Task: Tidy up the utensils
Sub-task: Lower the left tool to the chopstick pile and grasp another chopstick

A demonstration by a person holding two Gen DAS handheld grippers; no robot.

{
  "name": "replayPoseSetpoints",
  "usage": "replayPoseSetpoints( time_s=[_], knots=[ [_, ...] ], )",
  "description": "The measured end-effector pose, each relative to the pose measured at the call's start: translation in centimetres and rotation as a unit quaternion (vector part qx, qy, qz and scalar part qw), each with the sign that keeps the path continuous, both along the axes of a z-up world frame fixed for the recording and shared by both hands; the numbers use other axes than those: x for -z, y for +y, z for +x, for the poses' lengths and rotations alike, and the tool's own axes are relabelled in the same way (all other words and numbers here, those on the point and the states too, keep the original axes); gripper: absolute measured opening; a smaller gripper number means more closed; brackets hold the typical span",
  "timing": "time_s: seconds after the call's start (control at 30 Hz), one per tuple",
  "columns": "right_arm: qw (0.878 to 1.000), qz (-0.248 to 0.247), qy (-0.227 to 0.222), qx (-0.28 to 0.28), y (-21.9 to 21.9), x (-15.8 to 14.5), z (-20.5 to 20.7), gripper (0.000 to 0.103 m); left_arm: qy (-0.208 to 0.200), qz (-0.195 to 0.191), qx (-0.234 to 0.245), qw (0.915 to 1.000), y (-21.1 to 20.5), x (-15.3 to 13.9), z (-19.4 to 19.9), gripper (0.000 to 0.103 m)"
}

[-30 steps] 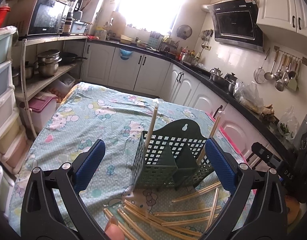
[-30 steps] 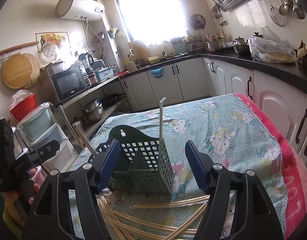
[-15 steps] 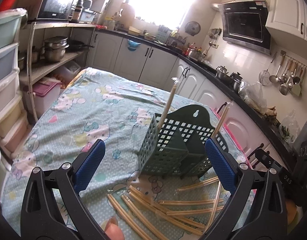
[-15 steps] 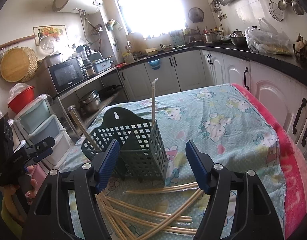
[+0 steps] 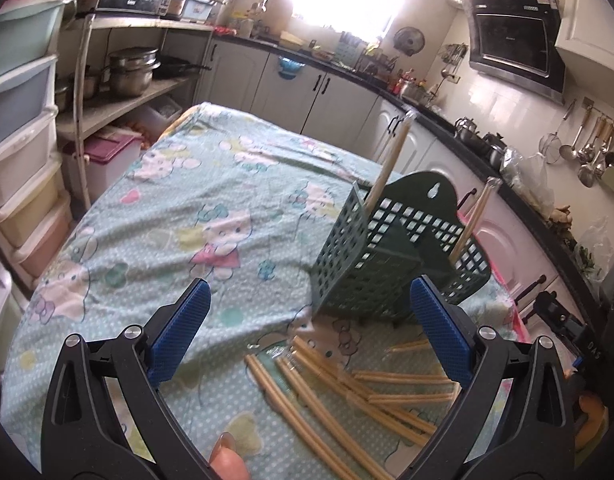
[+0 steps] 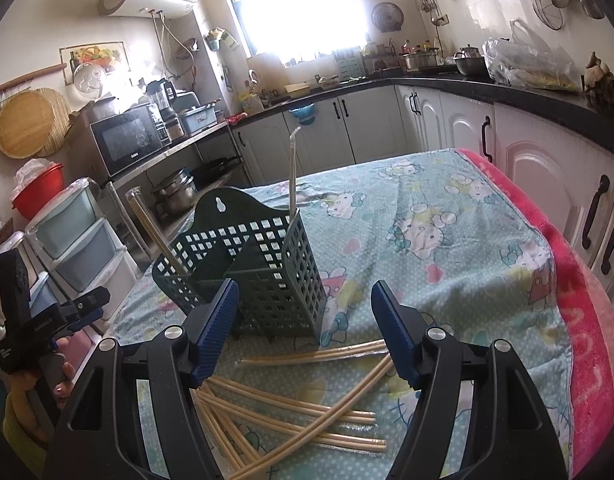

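Note:
A dark green slotted utensil holder (image 5: 391,256) stands on the Hello Kitty tablecloth; it also shows in the right wrist view (image 6: 247,272). One wrapped chopstick pair (image 5: 389,162) leans in its left compartment and another (image 5: 473,216) in its right one. Several loose wrapped chopstick pairs (image 5: 347,392) lie fanned on the cloth in front of the holder, also in the right wrist view (image 6: 303,408). My left gripper (image 5: 311,332) is open and empty above the pile's left end. My right gripper (image 6: 305,328) is open and empty above the pile.
The table (image 5: 195,208) is covered by the cloth, with a pink towel edge (image 6: 579,304) on the right side. Stacked plastic drawers (image 5: 15,128) and a shelf with pots (image 5: 131,68) stand left. Kitchen cabinets (image 6: 547,168) run along the right.
My left gripper has swung left and tilted down, so the holder sits further right in its view. My right gripper has lowered slightly toward the pile. Both stay open.

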State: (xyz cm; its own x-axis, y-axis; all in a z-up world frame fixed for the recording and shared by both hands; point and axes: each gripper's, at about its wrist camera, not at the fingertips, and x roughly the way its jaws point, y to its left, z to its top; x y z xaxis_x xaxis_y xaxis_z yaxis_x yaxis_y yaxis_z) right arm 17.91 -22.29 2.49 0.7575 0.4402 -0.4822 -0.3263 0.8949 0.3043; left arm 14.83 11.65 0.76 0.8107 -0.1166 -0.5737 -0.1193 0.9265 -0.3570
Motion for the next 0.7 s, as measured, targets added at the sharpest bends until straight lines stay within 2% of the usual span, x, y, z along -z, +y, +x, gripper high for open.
replayPoseSetpoints(
  time_s=[0.17, 0.4, 0.53, 0.7],
  knots=[
    [1.000, -0.001, 0.009, 0.002, -0.3, 0.8, -0.1, 0.066, 0.022, -0.004, -0.002, 0.9997, 0.1, 1.4, -0.1, 0.092],
    [0.999, -0.002, 0.033, 0.010, -1.1, 2.3, 0.0, 0.066, 0.059, -0.013, 0.009, 0.9981, -0.3, 3.7, 0.1, 0.073],
    [0.999, -0.004, 0.051, 0.012, -1.2, 3.2, 0.1, 0.066, 0.080, -0.023, 0.013, 0.9964, -0.5, 5.0, 0.2, 0.068],
    [0.997, 0.002, 0.073, 0.018, -1.7, 4.5, 0.6, 0.066, 0.101, -0.036, 0.011, 0.9942, -0.4, 6.3, 0.2, 0.055]
  ],
)
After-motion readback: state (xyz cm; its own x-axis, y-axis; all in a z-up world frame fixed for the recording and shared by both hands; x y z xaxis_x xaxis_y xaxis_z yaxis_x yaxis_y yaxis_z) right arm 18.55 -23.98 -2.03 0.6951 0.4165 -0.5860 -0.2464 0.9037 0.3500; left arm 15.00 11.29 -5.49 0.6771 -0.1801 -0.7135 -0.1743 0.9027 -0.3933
